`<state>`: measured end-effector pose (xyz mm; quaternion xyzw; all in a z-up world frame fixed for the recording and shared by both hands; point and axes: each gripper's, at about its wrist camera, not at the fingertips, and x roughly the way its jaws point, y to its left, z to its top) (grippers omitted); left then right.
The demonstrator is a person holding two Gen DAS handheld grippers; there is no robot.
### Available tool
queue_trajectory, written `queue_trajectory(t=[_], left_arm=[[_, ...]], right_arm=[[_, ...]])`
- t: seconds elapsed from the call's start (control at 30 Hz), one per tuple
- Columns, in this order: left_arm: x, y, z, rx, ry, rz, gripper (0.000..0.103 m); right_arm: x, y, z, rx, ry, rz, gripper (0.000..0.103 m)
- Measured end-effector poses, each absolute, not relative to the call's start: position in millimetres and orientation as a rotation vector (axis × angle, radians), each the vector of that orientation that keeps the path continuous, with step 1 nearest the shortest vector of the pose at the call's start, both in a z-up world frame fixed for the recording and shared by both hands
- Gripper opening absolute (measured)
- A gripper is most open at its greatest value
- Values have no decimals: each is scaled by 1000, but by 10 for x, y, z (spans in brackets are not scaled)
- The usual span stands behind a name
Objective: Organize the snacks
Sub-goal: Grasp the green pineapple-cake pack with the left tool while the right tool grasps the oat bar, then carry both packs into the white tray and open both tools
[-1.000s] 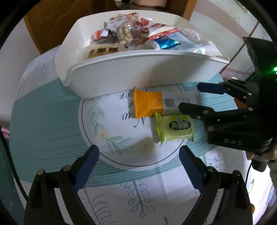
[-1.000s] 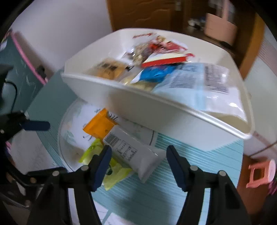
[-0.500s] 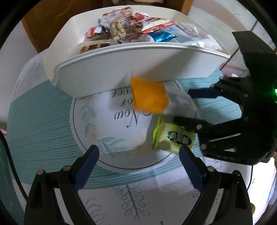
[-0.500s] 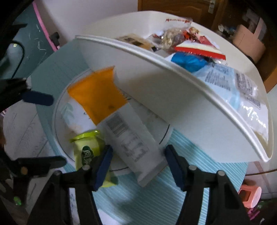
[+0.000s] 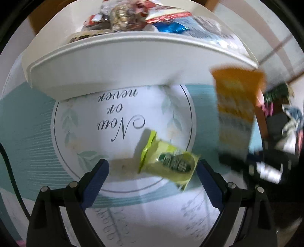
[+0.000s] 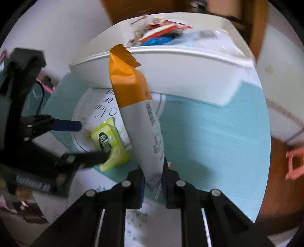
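We judge the tidying to be mostly done: the white bin at the far side of the table already holds a heap of wrapped snacks, red, blue and clear packets piled together, and only two items are outside it. One is the orange-and-white snack bar, which our right gripper has pinched by its lower white end, both fingers pressed flat against the wrapper; the bar stands nearly upright, clear of the table, with its orange top edge level with the bin's rim but on the near side of the wall, so it is not yet over the opening. The other is the small green snack packet, lying on the printed tablecloth just in front of the bin. Our left gripper is spread wide with the packet between its two blue-padded fingers; in the right wrist view one finger seems to touch the packet's edge, though the blur there makes contact hard to confirm, and nothing is gripped. What is left, as we read it, is to carry the bar over the rim and let go, then close on the green packet and send it after.
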<state>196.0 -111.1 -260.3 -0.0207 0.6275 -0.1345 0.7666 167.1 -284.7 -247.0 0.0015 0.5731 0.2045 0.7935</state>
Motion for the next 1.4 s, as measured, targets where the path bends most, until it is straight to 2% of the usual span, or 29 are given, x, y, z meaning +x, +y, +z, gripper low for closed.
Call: queue_trajectory(t=[0.1,0.43,0.47,0.5,0.57,0.87,1.13,1.4], left_arm=[[2007,-1191,-2622,-67,1365,-279,93],[1974,-1619,-2711,206,1359,-372,92],[1962,-1639,-2701,238,1345,-365,82],[1946,-1660,-2670,263,1320,-378,68],[1901,-1709,-2628,283,1304,-400,54],[1772,-1541,-2449,250,1287,-356,53],[1738,-1338,-1803,211,1187,-327,53],[2069,-1019,-1126,188,1061,-258,53]], right_arm=[[1566,-2928,-2487,53,1238,411,15],[1415,-2997,-2435,102,1244,393,15],[1418,-2999,-2438,106,1245,389,15],[1415,-3014,-2441,113,1245,386,15],[1404,-3020,-2443,129,1245,381,15],[1396,-3023,-2293,135,1221,394,15],[1409,-2981,-1903,159,1146,435,15],[1649,-2855,-1305,124,1037,461,15]])
